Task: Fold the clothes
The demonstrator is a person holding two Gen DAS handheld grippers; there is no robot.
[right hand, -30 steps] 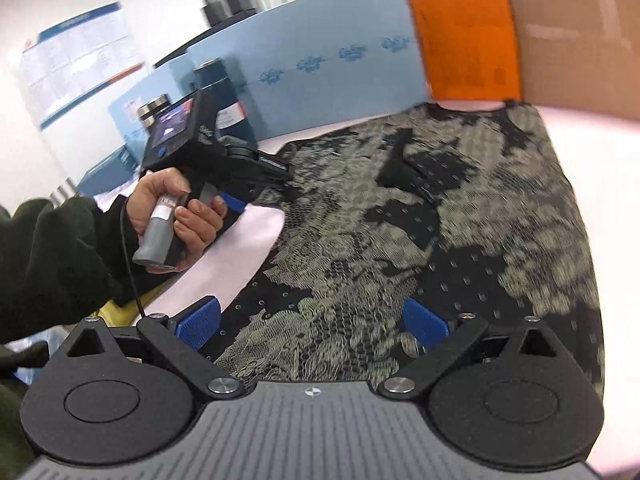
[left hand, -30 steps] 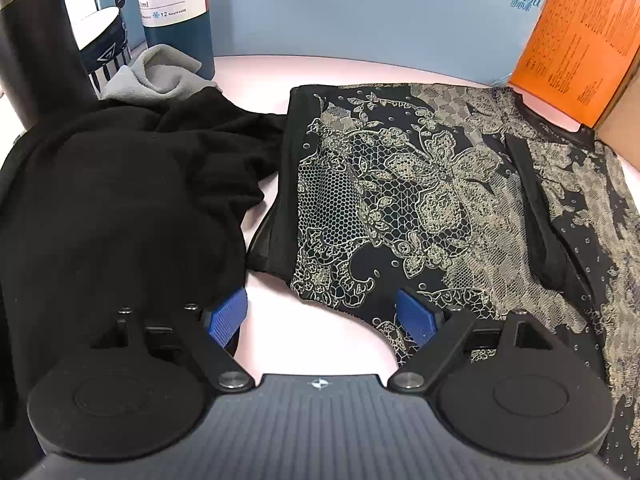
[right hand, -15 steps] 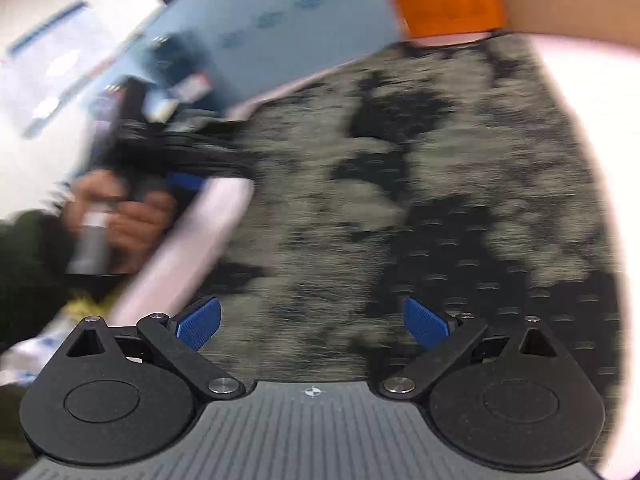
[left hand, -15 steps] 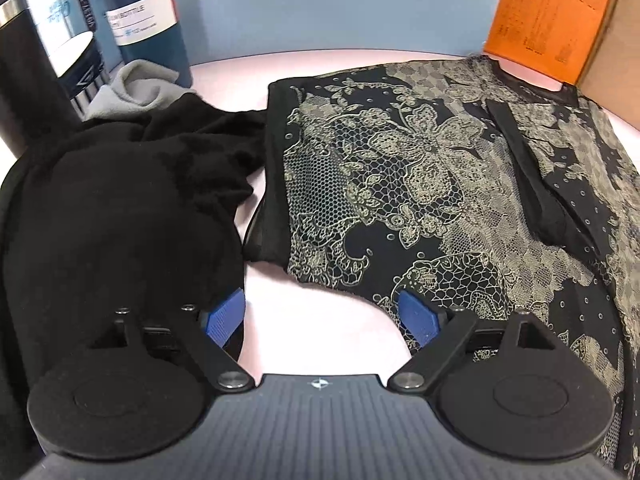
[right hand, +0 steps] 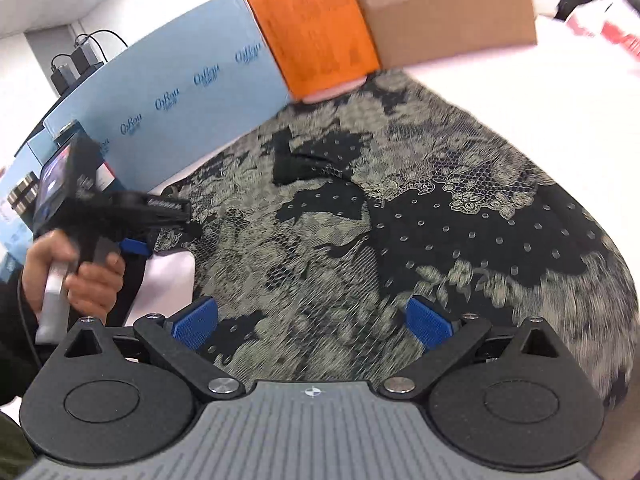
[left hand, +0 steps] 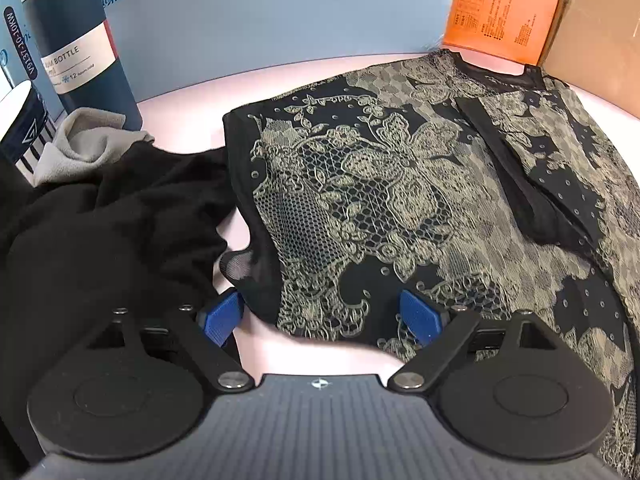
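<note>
The pale worktop (left hand: 188, 92) holds my lace top (left hand: 400, 208), spread flat in front of the blue box (left hand: 280, 20). A black cloth (left hand: 100, 240) lies bunched just left of the lace top. My left hand-held gripper (left hand: 320, 314) is open over its near left corner. My right hand-held gripper (right hand: 312, 322) is open over its near edge, holding nothing.

Bottle (left hand: 80, 60) label reads "BOTTLE", "12 hours cold". Blue box (right hand: 180, 92) at desk's back edge: "CoRou". Orange box (left hand: 504, 4) print unreadable.
</note>
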